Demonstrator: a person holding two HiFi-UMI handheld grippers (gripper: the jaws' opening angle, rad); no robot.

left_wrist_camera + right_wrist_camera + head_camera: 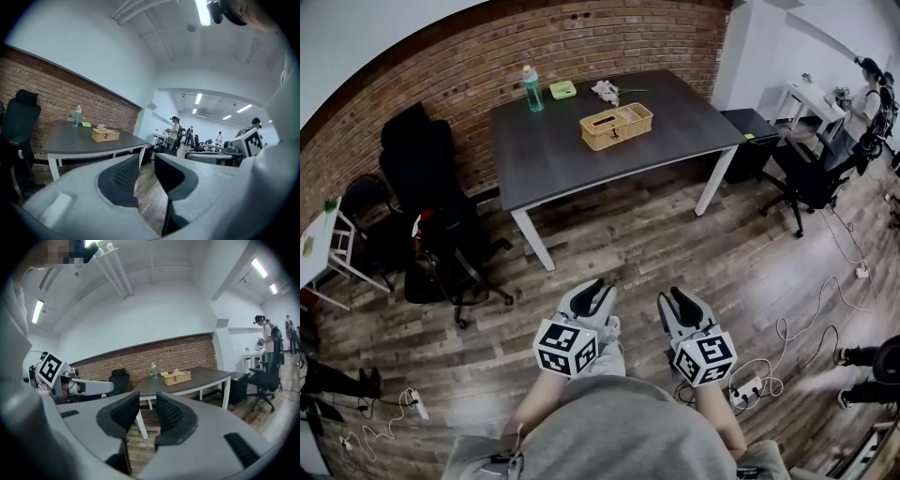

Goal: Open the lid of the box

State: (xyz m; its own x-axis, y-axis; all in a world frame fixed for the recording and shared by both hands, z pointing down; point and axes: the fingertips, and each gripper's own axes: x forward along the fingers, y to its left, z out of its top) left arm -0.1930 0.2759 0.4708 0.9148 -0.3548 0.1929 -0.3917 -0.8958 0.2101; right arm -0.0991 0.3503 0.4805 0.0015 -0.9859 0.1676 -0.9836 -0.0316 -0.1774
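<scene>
Left gripper (598,286) and right gripper (677,296) nearest, jaws apart (nothing between them), wicker box (616,126) well ahead on table (544,159)

A grey garment (619,427) is worn on the upper body. The left hand-held gripper (597,290) and the right hand-held gripper (677,299) are built from light grey moulded shells with rounded edges. Black pads (123,411) with a ribbed texture are set inside the jaws. On each one, a cube (566,347) with black and white square markers is carried.
</scene>
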